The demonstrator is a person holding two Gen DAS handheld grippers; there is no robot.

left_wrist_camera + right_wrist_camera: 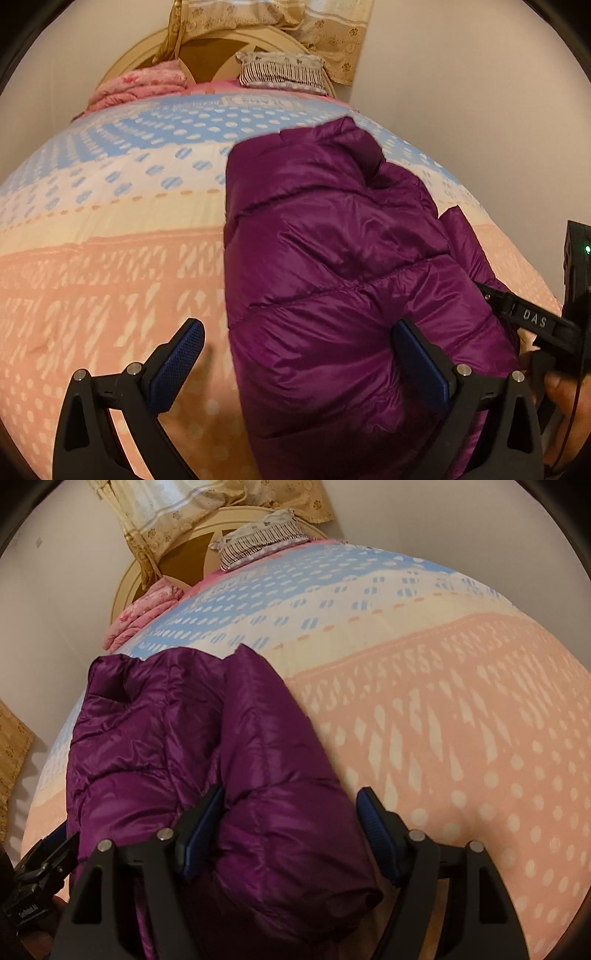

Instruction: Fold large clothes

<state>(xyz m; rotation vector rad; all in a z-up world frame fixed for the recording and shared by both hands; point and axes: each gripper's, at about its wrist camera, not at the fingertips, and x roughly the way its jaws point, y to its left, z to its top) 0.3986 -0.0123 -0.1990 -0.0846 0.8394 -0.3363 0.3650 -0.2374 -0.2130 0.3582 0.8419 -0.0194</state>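
Observation:
A shiny purple puffer jacket (332, 266) lies folded lengthwise on the bed; it also shows in the right wrist view (207, 746). My left gripper (299, 354) is open, its jaws wide apart over the jacket's near left edge, the left pad (181, 362) above the quilt and the right pad (421, 365) above the jacket. My right gripper (291, 830) is open, straddling the jacket's near right fold, one pad (201, 830) on the purple fabric and the other (376, 830) beside it. The other gripper's body (535, 321) shows at the left view's right edge.
The bed wears a quilt (110, 258) with pink, cream and blue patterned bands. A folded pink blanket (140, 85) and a striped pillow (280, 72) lie at the round headboard (218, 48). A beige curtain (325, 29) hangs behind. Walls flank the bed.

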